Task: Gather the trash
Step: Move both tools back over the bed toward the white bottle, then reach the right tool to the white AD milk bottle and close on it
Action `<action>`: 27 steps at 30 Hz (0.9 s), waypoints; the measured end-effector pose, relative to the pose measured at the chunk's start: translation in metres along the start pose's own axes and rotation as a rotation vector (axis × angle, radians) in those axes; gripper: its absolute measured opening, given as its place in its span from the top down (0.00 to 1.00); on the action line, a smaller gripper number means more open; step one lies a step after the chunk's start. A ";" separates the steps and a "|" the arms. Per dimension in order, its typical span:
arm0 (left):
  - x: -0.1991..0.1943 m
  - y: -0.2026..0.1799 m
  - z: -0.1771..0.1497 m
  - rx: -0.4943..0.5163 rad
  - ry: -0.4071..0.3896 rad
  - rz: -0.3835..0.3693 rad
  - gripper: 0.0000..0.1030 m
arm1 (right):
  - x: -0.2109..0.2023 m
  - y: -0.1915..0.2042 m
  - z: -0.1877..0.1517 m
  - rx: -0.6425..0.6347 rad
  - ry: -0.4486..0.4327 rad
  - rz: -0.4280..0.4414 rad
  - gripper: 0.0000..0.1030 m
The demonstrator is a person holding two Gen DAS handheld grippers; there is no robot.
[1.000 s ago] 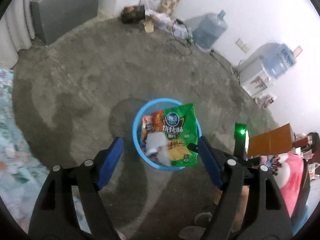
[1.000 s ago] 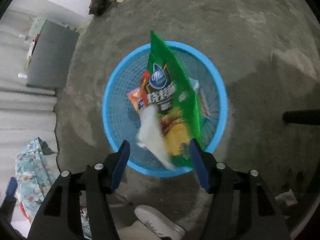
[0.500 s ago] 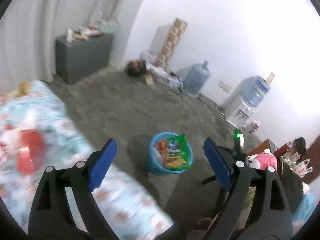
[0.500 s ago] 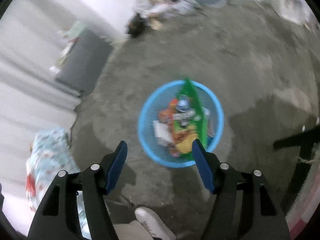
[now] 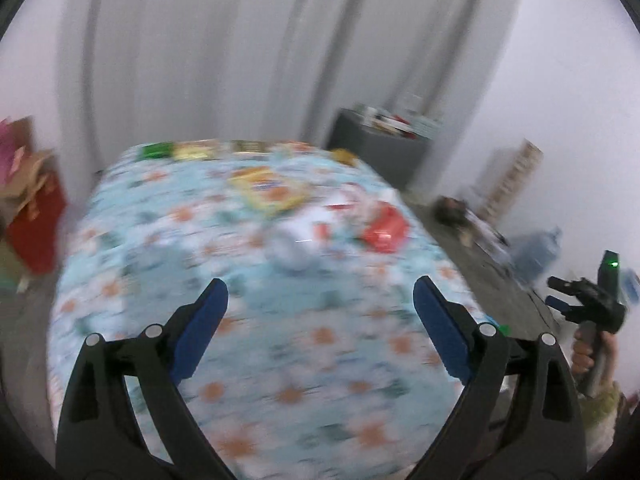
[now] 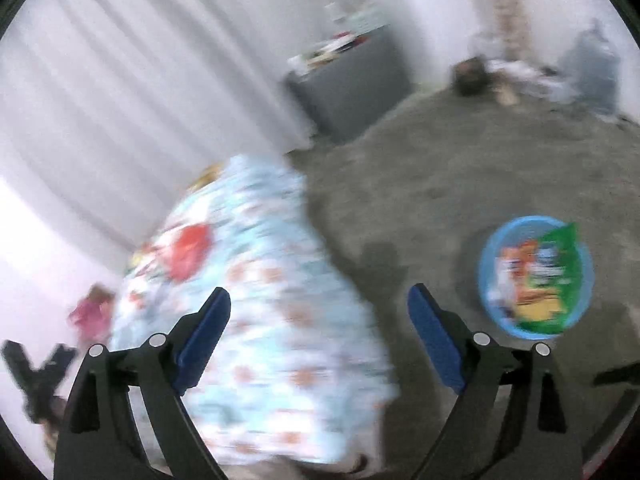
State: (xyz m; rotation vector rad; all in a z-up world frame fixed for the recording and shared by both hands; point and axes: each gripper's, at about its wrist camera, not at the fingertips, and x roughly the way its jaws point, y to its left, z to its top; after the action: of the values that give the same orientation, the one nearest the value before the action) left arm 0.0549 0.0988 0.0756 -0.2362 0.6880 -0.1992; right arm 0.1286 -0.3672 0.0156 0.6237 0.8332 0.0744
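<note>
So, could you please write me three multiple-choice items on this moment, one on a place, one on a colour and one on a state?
1. Where does the blue basket stand?
A. On the grey floor
B. On the floral table
C. On the grey cabinet

2. What colour is the big snack bag in the basket?
A. Purple
B. Green
C. Black

3. How do the jaws of the left gripper stand?
A. Shut on a wrapper
B. Shut on nothing
C. Wide open, holding nothing

Key: 1 A, the right wrist view shows the basket on the floor, apart from the floral tablecloth. 2 B, the bag is plainly green. 3 C, the blue pads stand far apart with only tablecloth between them.
</note>
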 end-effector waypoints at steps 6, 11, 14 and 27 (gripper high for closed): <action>-0.007 0.041 -0.009 -0.061 -0.018 0.028 0.13 | 0.084 0.076 -0.016 0.030 0.195 0.174 0.15; -0.001 0.065 -0.015 -0.088 -0.022 0.064 0.13 | 0.136 0.140 -0.026 0.031 0.298 0.249 0.15; 0.005 0.082 -0.018 -0.097 -0.008 0.090 0.13 | 0.160 0.173 -0.029 0.040 0.324 0.273 0.15; 0.018 0.135 -0.022 -0.177 0.025 0.113 0.13 | 0.264 0.222 -0.028 0.303 0.355 0.207 0.15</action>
State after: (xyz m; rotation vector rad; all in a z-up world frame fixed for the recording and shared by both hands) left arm 0.0682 0.2202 0.0104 -0.3632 0.7426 -0.0328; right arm 0.3277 -0.0925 -0.0545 1.0007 1.1317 0.2559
